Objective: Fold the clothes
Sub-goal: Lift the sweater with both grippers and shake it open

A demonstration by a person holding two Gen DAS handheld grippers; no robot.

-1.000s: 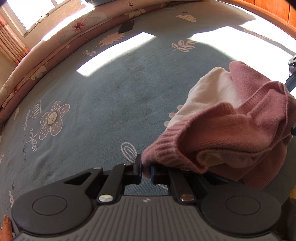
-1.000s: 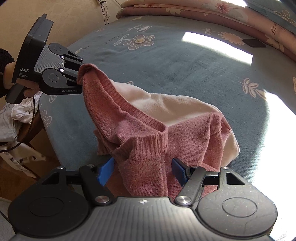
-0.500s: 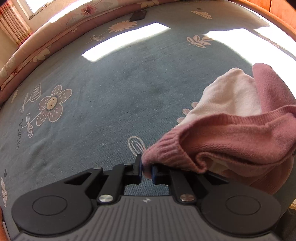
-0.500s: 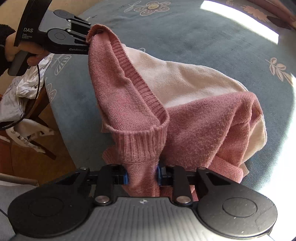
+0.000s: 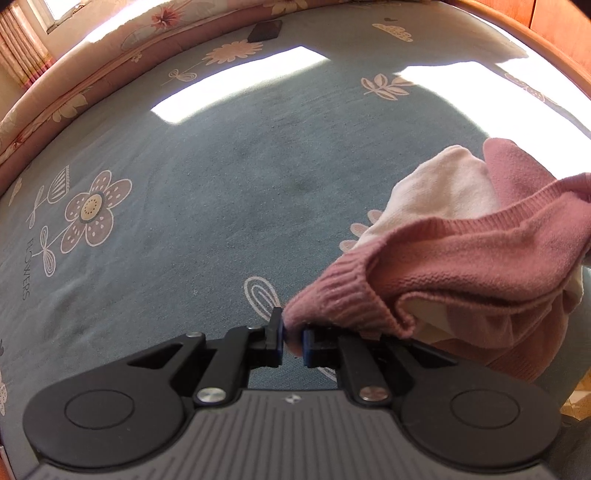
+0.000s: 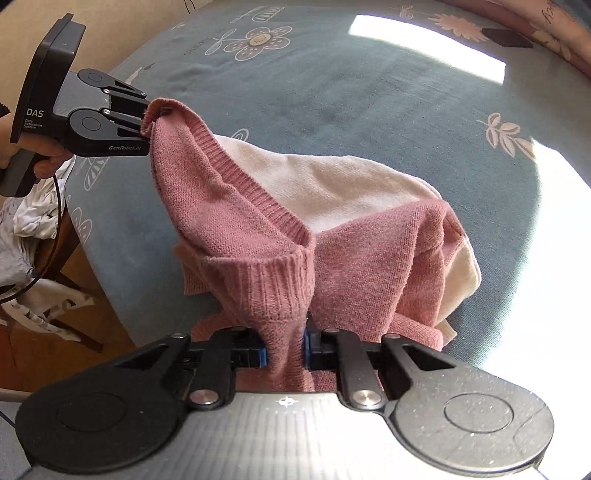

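Blue flowery bed (image 5: 229, 192) | pink sweater (image 6: 266, 236) bunched near the edge, lifted | left claw (image 5: 292, 338) pinches its cuff | only right view shows hand (image 6: 33, 155) | right claw (image 6: 284, 352), wide before, now squeezes the ribbed hem

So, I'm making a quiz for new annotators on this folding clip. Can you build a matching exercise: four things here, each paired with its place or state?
Things:
1. left gripper
2. right gripper
3. dark flat object
4. pile of white clothes

Places or states:
A. lying far off on the blue bedspread
B. off the bed's edge
C. clamped on a raised corner of the pink sweater
D. clamped on the sweater's ribbed band

Pairs: 1-C, 2-D, 3-A, 4-B
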